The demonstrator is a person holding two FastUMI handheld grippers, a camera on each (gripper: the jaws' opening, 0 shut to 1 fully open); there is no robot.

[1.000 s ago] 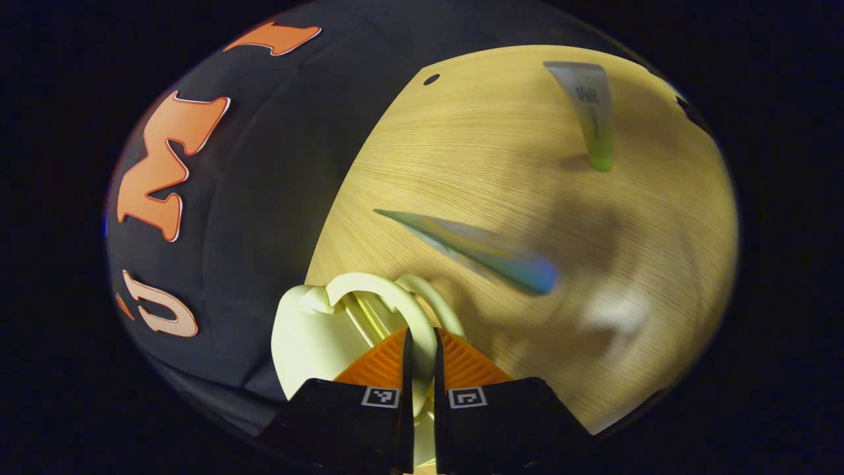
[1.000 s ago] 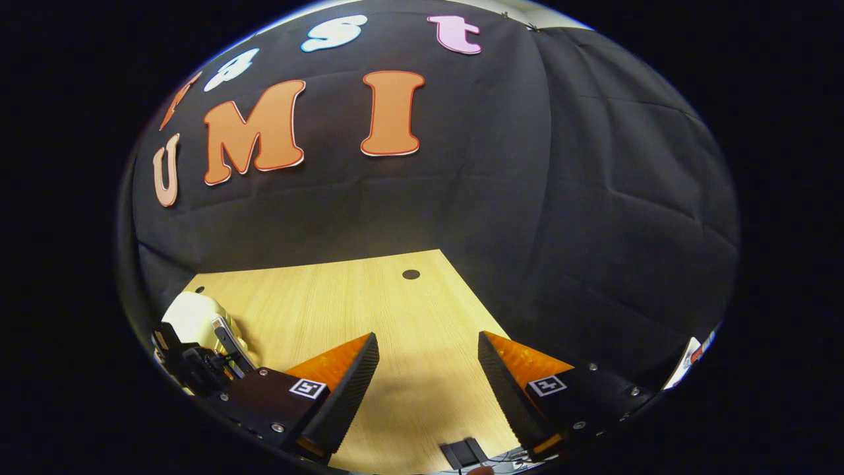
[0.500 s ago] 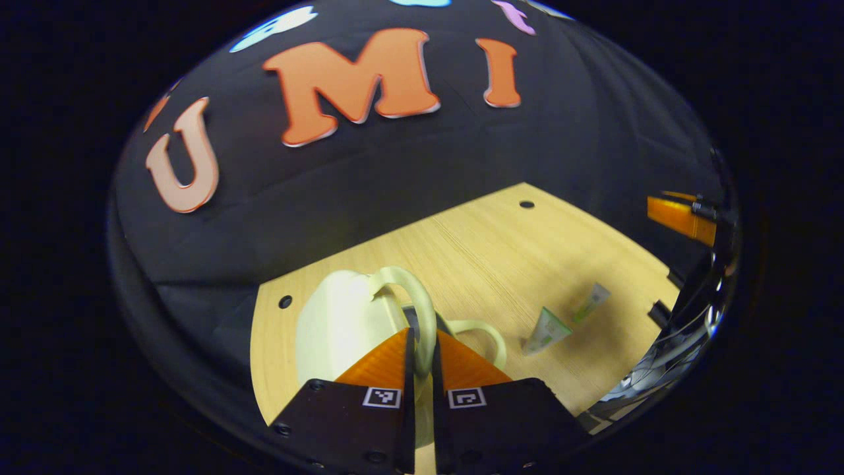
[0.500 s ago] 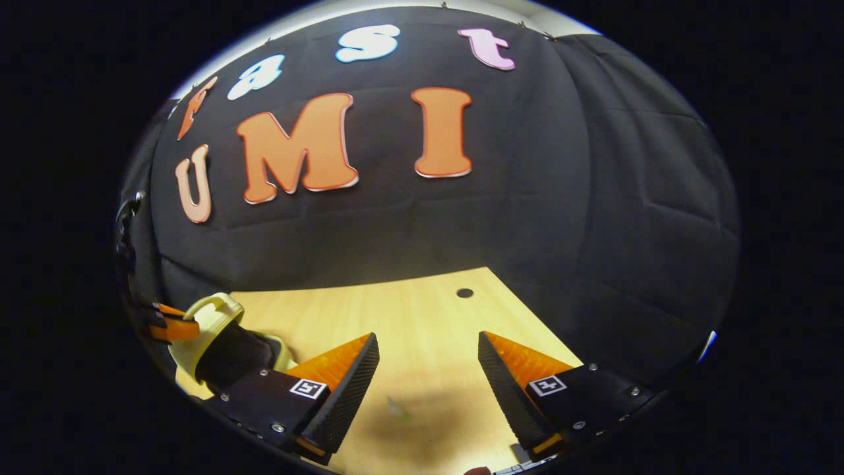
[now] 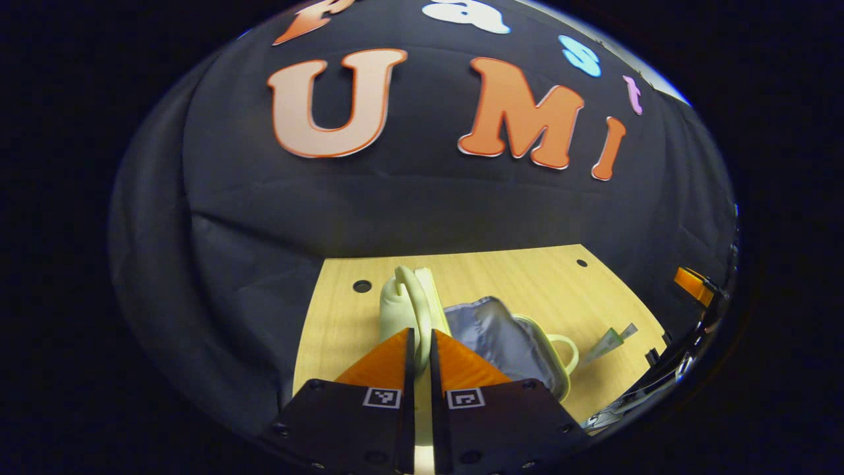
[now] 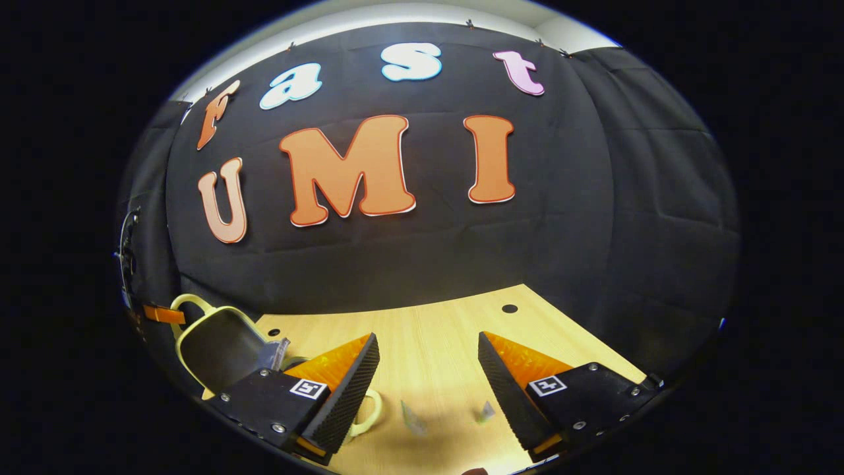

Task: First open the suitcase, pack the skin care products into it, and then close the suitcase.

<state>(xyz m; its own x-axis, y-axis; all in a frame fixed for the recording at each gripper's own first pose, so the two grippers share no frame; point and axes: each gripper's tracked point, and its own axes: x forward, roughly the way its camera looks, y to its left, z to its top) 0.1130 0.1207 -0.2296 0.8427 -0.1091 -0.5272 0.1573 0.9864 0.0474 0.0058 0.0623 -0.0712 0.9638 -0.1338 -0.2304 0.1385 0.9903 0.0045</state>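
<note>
While clamped on raised suitcase lid (image 5: 410, 305), left hand-held gripper (image 5: 418, 343) holds suitcase (image 5: 508, 343) open on desk (image 5: 527, 277); right hand-held gripper (image 6: 428, 359) spread wide over two tubes (image 6: 414, 418).

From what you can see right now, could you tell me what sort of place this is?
Probably a recording booth set up for a packing demonstration: black cloth wall, bare wooden table with cable holes, a small pale suitcase lying open on it.

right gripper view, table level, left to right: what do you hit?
Raised suitcase lid → suitcase handle loop → first tube → second tube, with the open right gripper straddling the middle.
</note>
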